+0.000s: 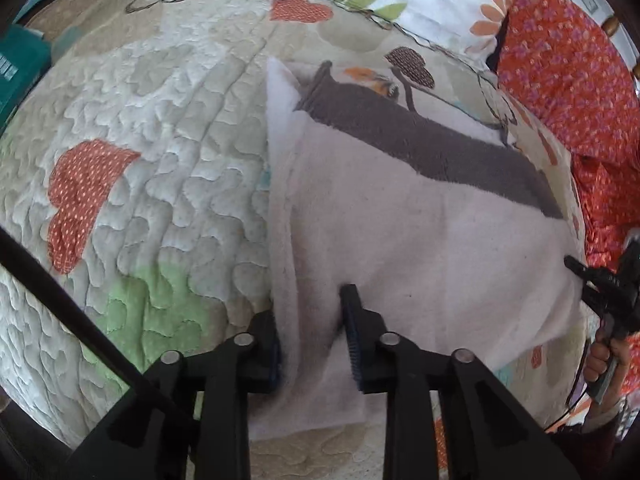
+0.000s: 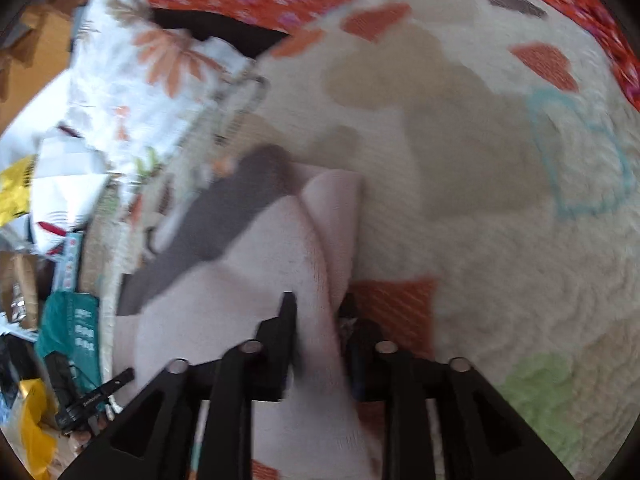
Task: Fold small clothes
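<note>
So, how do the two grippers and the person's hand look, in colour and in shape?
The left gripper and the right gripper are matte black plastic, each with angular linkage arms joined by silver round pins. The fingers are flat, with ribbed bluish pads. The right hand is bare, on a grey handle with a thin black cable; at the wrist a dark sleeve.

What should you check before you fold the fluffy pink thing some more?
1. Left gripper has the pink garment between its fingers: ok, a fold of cloth runs through them.
2. Right gripper has its edge of the garment: ok, cloth passes between its fingers, though the right wrist view is blurred.
3. Grey band lies flat: ok in the left wrist view.
4. Far corner by the right gripper is neat: not ok, a flap is already doubled over there.
5. Quilt beside the garment is free for the fold to land: ok.
6. Grip is firm enough not to slip: cannot tell.
</note>
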